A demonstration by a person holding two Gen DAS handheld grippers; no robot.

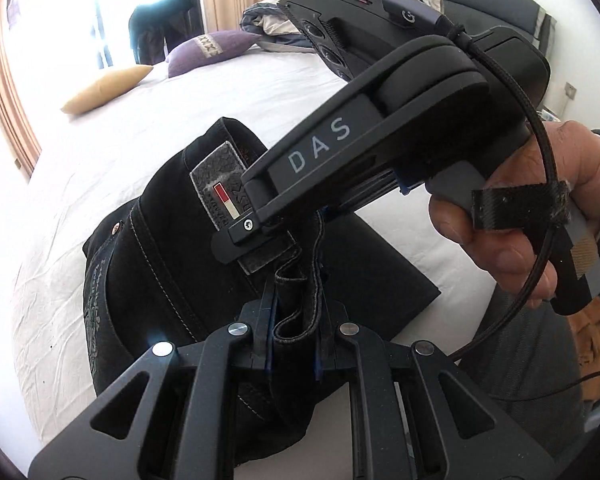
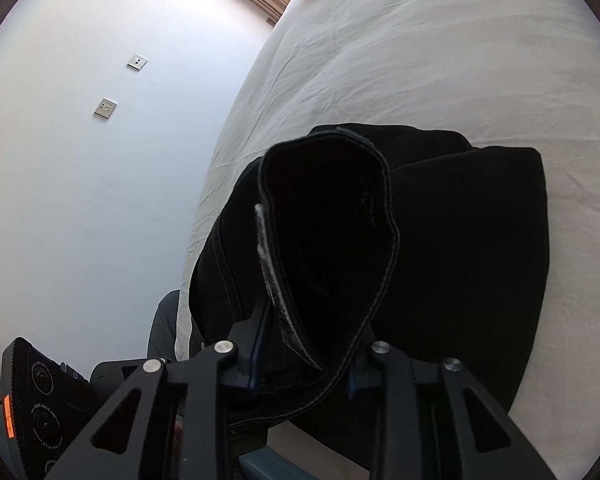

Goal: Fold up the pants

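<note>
Black pants [image 1: 148, 248] are seen on the white bed [image 1: 180, 128], near its front edge, already doubled into a thick bundle; the patch [image 1: 220, 196] on the waistband is turned up in the left wrist view. A bunched fold of hem and seam is clamped in the left gripper [image 1: 296, 344], its jaws narrow with cloth pressed between them. In the right wrist view a looped band of the pants is caught in the right gripper [image 2: 304, 376], jaws part closed around it; the fabric is seen between the pads, so a hold is judged, though how firm cannot be told. In the left view the right gripper is seen lying across the waistband, held by a hand [image 1: 540, 208]. Step judged: a late fold, both ends gripped at the near side, bundle lifted slightly at the edge. Next move is judged to call for both grips to be carried together over the bundle, kept level so the layers are not skewed, then laid flat before release. Risk: the loop may be slipped from the right jaws if the pull is uneven. Further out, a yellow pillow [image 1: 108, 88] and a purple pillow [image 1: 212, 52] are seen at the far side, well apart from the pants, with curtains [image 1: 4, 80] beyond.
</note>
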